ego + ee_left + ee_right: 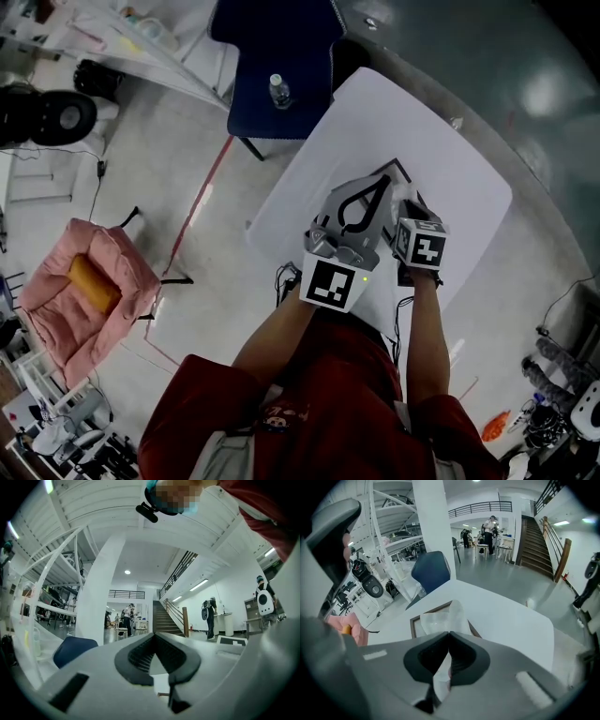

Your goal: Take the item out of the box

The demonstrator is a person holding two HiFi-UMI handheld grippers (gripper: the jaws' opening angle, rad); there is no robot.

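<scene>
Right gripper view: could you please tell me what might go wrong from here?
The right gripper is shut only on the thin plastic bag, so the bag may tear or slip when lifted. The box lies unheld on the table, while the left gripper is shut on nothing and points away, so the box might lift or slide along.

The head view looks steeply down over the white table (450,178), with the blue chair (277,56) at 11 o'clock. The left gripper view tilts up toward the stairs (164,618). The right gripper view, close above the bagged item (440,616) in the box (411,624), shares table and chair with the head view.
</scene>
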